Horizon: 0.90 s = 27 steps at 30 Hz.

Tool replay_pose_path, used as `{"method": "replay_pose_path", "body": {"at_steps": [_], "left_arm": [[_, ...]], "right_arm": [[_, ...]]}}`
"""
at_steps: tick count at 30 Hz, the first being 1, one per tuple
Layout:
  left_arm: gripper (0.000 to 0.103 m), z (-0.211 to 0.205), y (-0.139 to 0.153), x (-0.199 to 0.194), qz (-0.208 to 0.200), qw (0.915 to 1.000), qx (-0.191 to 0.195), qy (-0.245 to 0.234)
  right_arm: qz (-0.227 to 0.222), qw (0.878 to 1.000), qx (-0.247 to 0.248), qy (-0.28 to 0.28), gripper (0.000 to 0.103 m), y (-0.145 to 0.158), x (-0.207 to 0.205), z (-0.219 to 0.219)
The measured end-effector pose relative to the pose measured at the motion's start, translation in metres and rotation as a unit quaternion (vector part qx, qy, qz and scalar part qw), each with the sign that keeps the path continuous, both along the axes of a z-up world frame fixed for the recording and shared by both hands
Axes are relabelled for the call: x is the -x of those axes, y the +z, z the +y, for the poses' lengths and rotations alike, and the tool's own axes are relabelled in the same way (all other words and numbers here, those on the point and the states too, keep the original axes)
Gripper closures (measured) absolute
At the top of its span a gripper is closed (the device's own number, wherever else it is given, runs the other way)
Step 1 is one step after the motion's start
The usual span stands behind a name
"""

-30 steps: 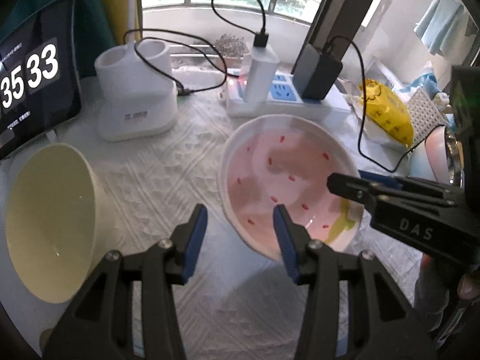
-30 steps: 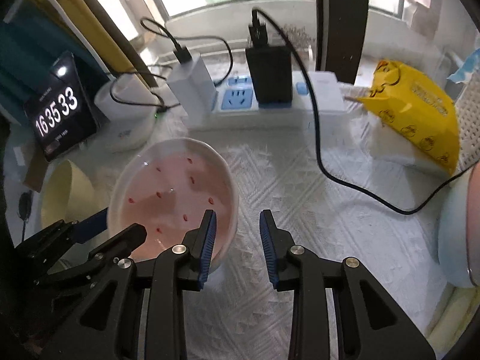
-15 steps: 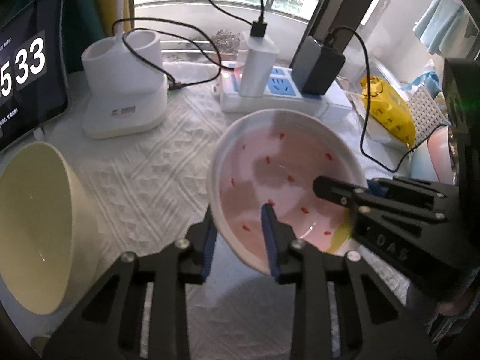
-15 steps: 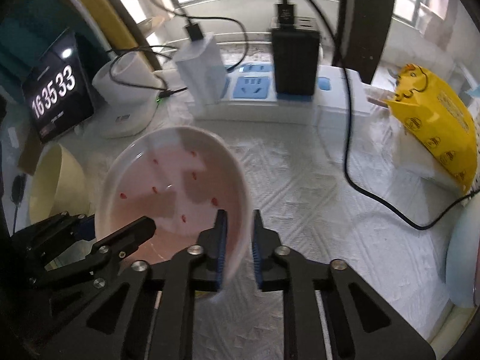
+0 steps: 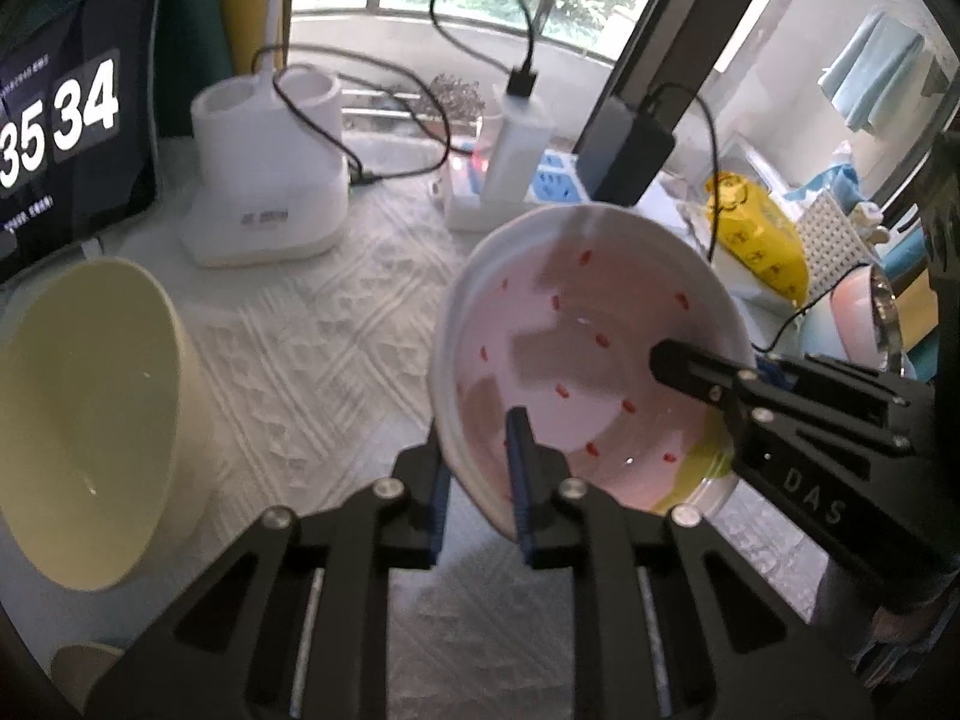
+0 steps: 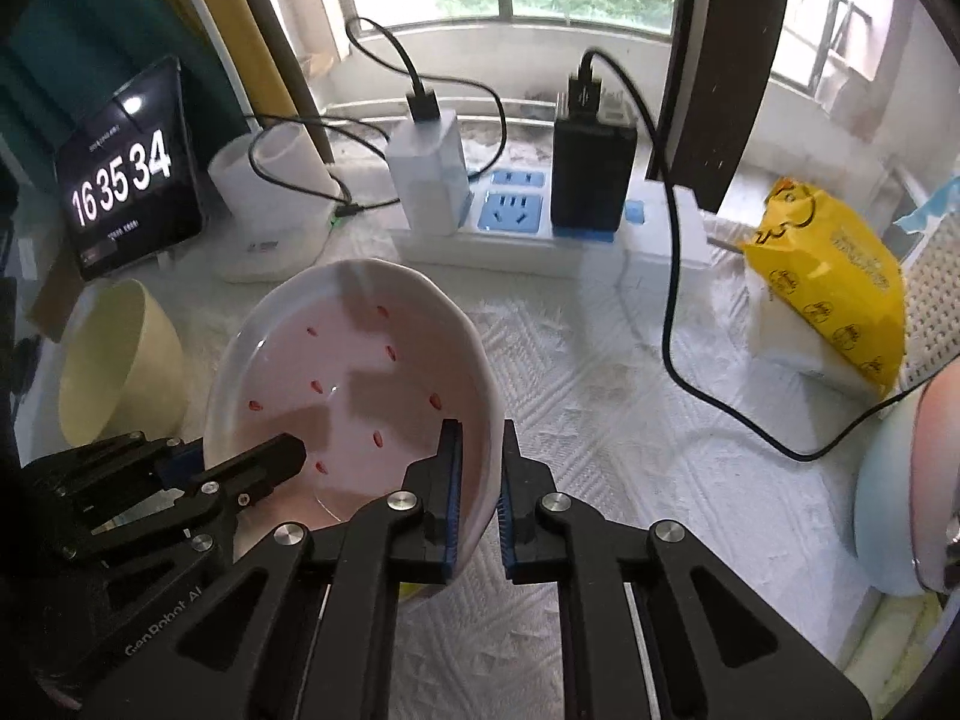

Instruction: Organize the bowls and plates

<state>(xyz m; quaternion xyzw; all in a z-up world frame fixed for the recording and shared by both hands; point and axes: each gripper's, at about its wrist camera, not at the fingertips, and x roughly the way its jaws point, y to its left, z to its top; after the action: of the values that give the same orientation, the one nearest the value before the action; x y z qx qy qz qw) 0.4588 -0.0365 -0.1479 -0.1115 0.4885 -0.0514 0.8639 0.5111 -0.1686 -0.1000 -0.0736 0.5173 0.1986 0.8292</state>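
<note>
A white bowl with a pink inside and red flecks (image 5: 588, 360) (image 6: 354, 384) hangs tilted over the white cloth, gripped from two sides. My left gripper (image 5: 480, 468) (image 6: 234, 462) straddles its left rim, jaws closing, pads pressing the wall. My right gripper (image 6: 480, 456) (image 5: 714, 372) is shut on the opposite rim. A cream bowl (image 5: 90, 420) (image 6: 114, 366) lies tipped on its side at the left. Something yellow-green (image 5: 690, 480) shows under the pink bowl's near edge. Pale blue and pink bowls (image 6: 888, 510) sit at the far right.
Behind the bowl stand a power strip (image 6: 516, 228) with white and black chargers, a white device (image 5: 270, 180) and a tablet clock (image 6: 126, 180). A yellow bag (image 6: 834, 276) lies at the right; a black cable (image 6: 678, 324) crosses the cloth.
Both grippers have closed onto the pink bowl's rim, one on each side. The bowl has tipped up and sits higher in both views.
</note>
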Motion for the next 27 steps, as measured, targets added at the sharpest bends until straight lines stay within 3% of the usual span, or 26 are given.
{"method": "replay_pose_path", "body": {"at_steps": [15, 27], "left_arm": [[0.085, 0.004, 0.049, 0.037, -0.065, 0.9978, -0.015, -0.002], [0.085, 0.003, 0.071, 0.071, -0.089, 0.9959, -0.012, -0.008]], "right_arm": [[-0.05, 0.999, -0.014, -0.004, 0.092, 0.055, 0.039, 0.0], [-0.076, 0.997, -0.017, -0.007, 0.092, 0.081, 0.076, 0.0]]}}
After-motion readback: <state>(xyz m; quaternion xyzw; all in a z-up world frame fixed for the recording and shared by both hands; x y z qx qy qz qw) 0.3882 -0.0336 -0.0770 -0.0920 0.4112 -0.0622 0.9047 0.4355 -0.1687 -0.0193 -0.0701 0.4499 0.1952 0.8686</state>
